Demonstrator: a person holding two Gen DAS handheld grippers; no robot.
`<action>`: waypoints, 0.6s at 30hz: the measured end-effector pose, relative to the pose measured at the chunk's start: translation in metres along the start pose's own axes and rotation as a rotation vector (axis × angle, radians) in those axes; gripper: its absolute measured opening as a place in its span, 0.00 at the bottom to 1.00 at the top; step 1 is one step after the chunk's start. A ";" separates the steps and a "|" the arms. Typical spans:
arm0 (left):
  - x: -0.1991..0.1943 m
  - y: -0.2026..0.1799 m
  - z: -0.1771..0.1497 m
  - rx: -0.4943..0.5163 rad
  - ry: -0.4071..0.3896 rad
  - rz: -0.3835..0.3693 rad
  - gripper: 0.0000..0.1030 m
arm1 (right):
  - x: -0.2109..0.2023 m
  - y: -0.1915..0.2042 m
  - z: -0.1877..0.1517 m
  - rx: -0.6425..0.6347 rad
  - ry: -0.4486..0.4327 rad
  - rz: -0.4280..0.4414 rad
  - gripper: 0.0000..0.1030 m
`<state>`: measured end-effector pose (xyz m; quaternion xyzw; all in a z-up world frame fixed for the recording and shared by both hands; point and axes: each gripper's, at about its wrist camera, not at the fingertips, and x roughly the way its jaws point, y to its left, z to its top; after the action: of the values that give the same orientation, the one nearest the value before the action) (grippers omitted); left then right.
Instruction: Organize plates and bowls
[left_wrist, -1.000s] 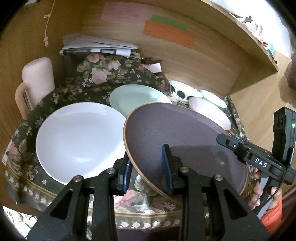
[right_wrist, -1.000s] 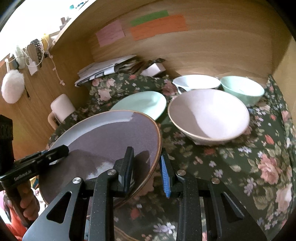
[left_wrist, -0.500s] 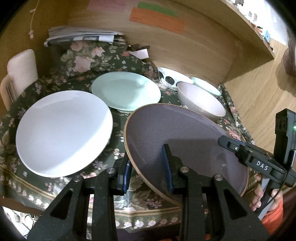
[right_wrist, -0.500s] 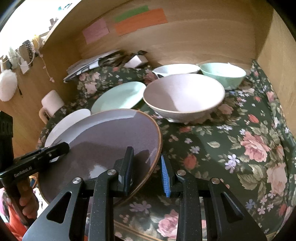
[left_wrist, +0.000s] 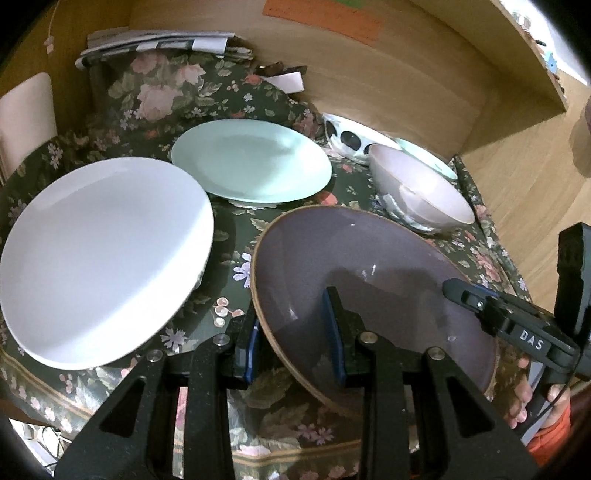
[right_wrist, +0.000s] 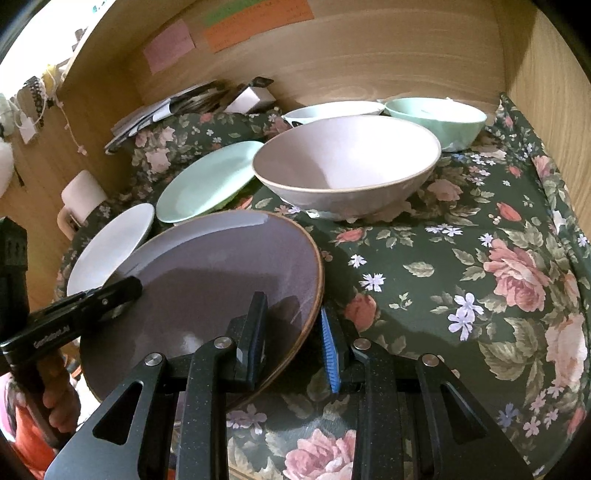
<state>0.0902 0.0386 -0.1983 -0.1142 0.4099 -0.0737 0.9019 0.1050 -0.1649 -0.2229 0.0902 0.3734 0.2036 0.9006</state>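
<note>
Both grippers hold a purple plate with a brown rim (left_wrist: 369, 269) above the floral cloth. My left gripper (left_wrist: 293, 341) is shut on its left rim. My right gripper (right_wrist: 293, 341) is shut on its right rim; the plate (right_wrist: 207, 280) tilts toward me. A white plate (left_wrist: 99, 254) lies at the left, a mint plate (left_wrist: 251, 162) behind it. A pink bowl (right_wrist: 347, 162) stands at mid right, with a white patterned bowl (right_wrist: 332, 110) and a mint bowl (right_wrist: 439, 118) behind it.
The floral cloth (right_wrist: 461, 266) covers the desk. Wooden walls close the back (right_wrist: 369, 55) and right side. A stack of papers (left_wrist: 159, 38) lies at the back left. A pale pink mug (right_wrist: 79, 195) stands at the far left.
Both grippers have pulled back toward the front edge with the purple plate, which has come off the white plate's side. The white and mint plates are now more exposed.
</note>
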 end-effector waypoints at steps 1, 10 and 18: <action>0.002 0.001 0.001 -0.004 0.002 0.000 0.30 | 0.001 0.000 0.000 -0.002 0.001 -0.003 0.24; 0.011 -0.004 0.002 0.028 0.019 0.042 0.30 | 0.008 -0.003 0.002 0.001 0.019 -0.031 0.24; 0.009 -0.003 0.004 0.041 0.017 0.066 0.30 | 0.003 -0.004 0.004 -0.002 0.013 -0.050 0.25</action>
<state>0.0992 0.0340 -0.2018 -0.0814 0.4195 -0.0535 0.9025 0.1114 -0.1669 -0.2232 0.0785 0.3813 0.1822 0.9029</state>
